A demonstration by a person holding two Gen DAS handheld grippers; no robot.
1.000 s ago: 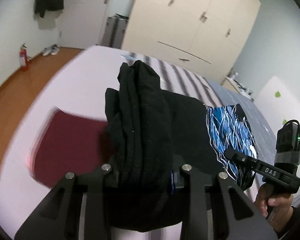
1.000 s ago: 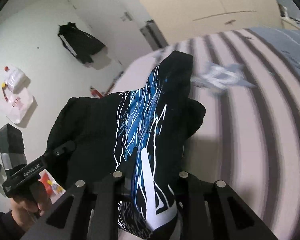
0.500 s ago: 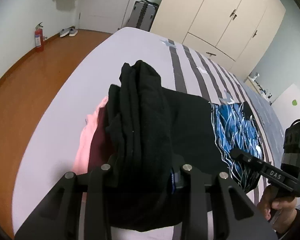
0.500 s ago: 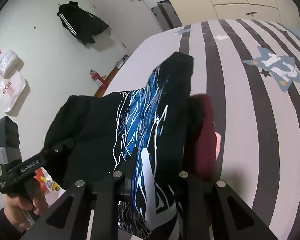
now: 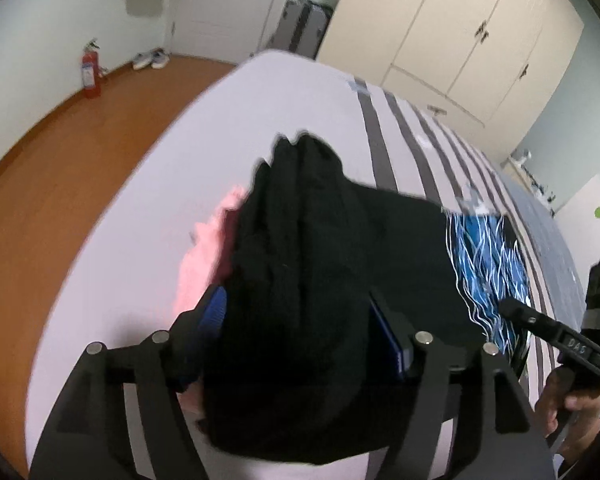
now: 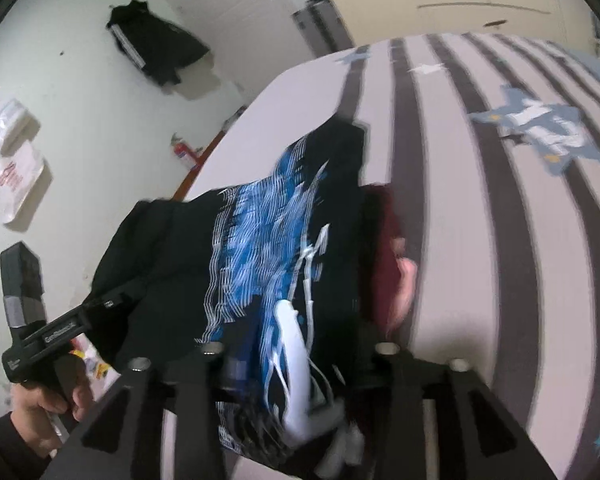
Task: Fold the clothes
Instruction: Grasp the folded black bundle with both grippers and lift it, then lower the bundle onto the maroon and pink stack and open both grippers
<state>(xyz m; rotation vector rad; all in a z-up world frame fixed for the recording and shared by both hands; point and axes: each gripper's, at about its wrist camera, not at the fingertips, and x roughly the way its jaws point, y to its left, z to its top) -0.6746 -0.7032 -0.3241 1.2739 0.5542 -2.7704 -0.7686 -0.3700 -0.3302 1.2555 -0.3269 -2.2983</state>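
A folded black shirt [image 5: 300, 240] with a blue and white print [image 6: 268, 240] lies on a maroon garment [image 6: 384, 240] and a pink garment [image 5: 208, 248] on the bed [image 5: 172, 144]. My left gripper [image 5: 300, 320] straddles the shirt's plain black end; its jaws are opening, and the blue pads [image 5: 216, 312] show beside the cloth. My right gripper [image 6: 300, 356] straddles the printed end; its jaws are opening too, with the cloth still between them. Each gripper shows in the other's view, held by a hand [image 5: 560, 404].
The bed's striped cover [image 6: 500, 200] runs to the right, with star prints on it. A wood floor [image 5: 60, 152] lies beyond the bed's left edge, with a fire extinguisher [image 5: 89, 72] and shoes [image 5: 150, 60]. A suitcase [image 5: 304, 24] and wardrobe [image 5: 460, 32] stand behind. A black jacket [image 6: 156, 48] hangs on the wall.
Both grippers came down and carried the shirt over the maroon and pink garments. Both pairs of jaws have spread wider, and the left pads have come off the cloth.
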